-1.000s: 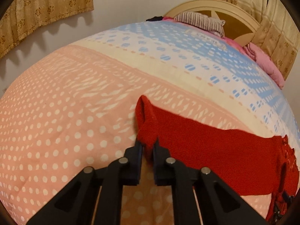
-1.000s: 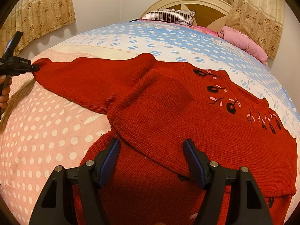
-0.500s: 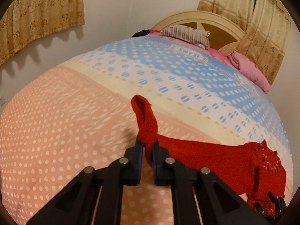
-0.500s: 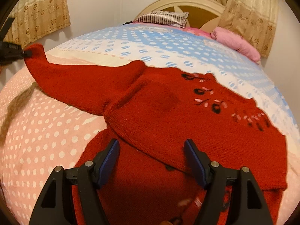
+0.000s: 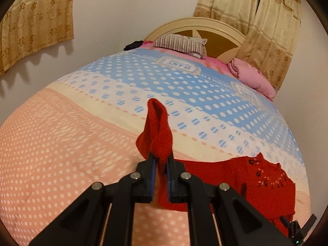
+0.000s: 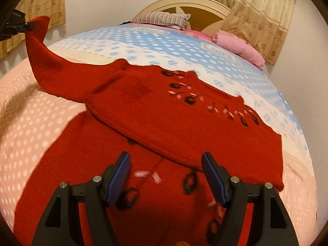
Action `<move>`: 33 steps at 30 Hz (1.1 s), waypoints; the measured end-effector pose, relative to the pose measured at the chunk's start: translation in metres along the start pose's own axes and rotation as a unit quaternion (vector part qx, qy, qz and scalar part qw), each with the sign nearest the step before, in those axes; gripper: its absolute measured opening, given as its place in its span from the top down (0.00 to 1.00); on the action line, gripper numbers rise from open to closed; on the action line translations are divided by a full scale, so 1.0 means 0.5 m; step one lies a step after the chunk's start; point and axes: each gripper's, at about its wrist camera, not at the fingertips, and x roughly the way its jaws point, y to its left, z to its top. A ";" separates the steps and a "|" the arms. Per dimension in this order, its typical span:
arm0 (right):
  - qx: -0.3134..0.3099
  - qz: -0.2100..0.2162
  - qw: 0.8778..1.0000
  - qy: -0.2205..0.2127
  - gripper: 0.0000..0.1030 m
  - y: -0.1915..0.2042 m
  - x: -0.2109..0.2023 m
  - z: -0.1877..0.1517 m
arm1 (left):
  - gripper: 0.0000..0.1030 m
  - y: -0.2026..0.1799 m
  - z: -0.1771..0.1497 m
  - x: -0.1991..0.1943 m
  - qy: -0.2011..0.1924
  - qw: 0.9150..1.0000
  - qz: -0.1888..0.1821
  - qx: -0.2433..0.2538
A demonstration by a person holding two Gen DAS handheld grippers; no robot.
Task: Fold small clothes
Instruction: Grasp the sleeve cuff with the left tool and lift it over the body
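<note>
A red knitted sweater (image 6: 184, 123) with black and pink embroidery lies on the bed, one sleeve folded across its body. My left gripper (image 5: 160, 164) is shut on the cuff of the other sleeve (image 5: 157, 129) and holds it up off the bed; it also shows in the right wrist view (image 6: 28, 25) at the far left, with the sleeve (image 6: 47, 65) rising to it. The sweater's body shows low right in the left wrist view (image 5: 256, 180). My right gripper (image 6: 166, 170) is open and empty, just above the sweater's lower part.
The bed has a dotted quilt (image 5: 61, 153), pink near me and blue farther away. A striped pillow (image 5: 180, 43) and a pink blanket (image 5: 252, 75) lie by the headboard (image 5: 205, 26). Curtains (image 5: 266, 30) hang behind, walls on the left and right.
My left gripper has lifted the sleeve cuff well off the bed, and the sleeve now hangs up from the sweater. My right gripper has drawn back a little over the sweater, still open.
</note>
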 end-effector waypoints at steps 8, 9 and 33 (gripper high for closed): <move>0.005 -0.017 1.000 0.005 0.30 -0.057 -0.024 -0.029 | 0.91 -0.079 0.014 -0.014 0.004 1.000 -0.028 -0.013; 0.005 -0.020 1.000 0.005 0.30 -0.064 -0.029 -0.033 | 0.91 -0.089 0.015 -0.018 0.002 0.999 -0.031 -0.011; 0.069 -0.046 0.997 0.002 0.30 -0.252 -0.104 -0.146 | 0.91 -0.400 0.041 -0.127 -0.035 0.988 -0.152 0.013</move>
